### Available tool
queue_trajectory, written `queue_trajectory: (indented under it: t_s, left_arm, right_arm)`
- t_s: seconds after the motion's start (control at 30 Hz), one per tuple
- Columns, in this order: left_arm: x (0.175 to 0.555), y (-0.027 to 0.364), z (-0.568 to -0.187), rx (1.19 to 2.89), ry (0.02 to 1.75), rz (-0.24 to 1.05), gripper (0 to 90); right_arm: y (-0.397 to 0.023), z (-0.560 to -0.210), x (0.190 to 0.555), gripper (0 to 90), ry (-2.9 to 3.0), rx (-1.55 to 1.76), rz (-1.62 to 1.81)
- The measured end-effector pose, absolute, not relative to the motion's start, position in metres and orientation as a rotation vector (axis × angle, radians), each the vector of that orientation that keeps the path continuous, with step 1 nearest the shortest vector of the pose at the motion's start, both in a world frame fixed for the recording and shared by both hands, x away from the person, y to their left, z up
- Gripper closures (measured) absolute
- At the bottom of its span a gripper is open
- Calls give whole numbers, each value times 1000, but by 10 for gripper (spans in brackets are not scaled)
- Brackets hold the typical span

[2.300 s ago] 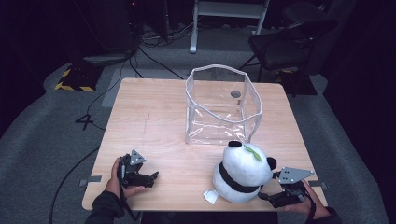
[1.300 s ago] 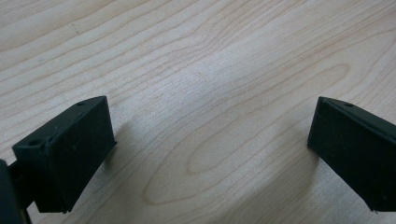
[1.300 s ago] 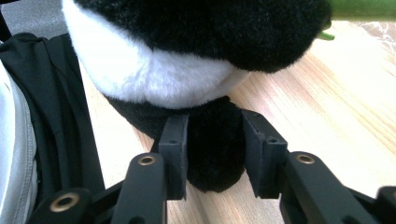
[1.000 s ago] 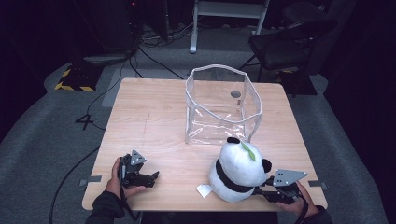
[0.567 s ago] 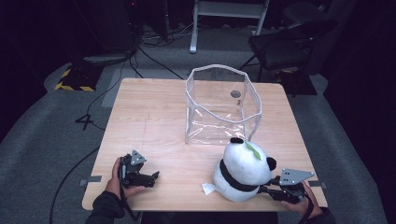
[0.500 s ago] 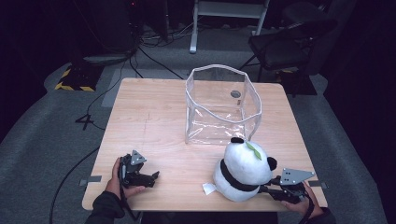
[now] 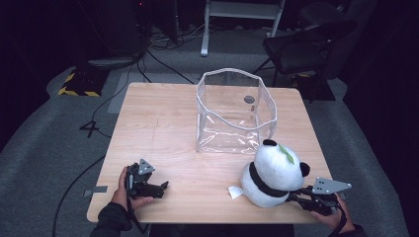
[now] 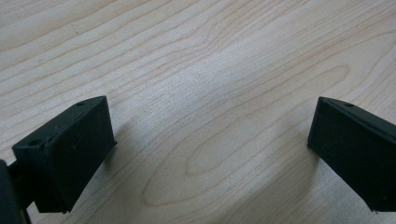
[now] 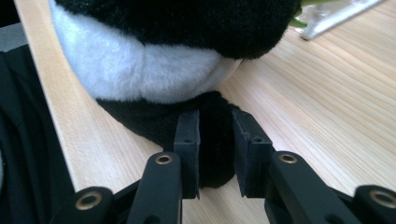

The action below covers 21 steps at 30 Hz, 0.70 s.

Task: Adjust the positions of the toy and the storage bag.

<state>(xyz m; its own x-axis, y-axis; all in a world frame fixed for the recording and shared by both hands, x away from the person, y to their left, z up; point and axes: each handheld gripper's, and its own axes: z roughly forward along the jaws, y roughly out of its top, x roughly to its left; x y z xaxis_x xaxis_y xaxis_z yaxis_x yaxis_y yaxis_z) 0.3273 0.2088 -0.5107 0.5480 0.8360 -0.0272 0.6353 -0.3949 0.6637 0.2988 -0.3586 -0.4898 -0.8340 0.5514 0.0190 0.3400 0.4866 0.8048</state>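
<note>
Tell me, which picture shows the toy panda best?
The high view: the whole panda sits on the table before the clear bag. The right gripper view shows its black limb pinched in the right gripper. The left gripper view shows bare wood.

- The black two-jaw left gripper [image 7: 149, 186] carries a small grey three-cornered plate on top; a dark cable trails from it off the table's near edge.
- Its jaws are matte black blocks, each with a small round hole near the tip.
- The black two-jaw right gripper [image 9: 215, 140] has ribbed black pads, black link arms with brass-coloured rivets, and a larger grey three-cornered plate.
- The person wears dark sleeves [image 7: 112, 223].
</note>
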Motion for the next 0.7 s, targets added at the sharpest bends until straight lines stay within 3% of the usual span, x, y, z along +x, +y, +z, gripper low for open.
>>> queue_trajectory:
  t_s: [0.7]
  left_arm:
    - [327,206,-510,2173,1151,408,4]
  right_arm:
    - [-389,-489,302,728,2374,887,1207]
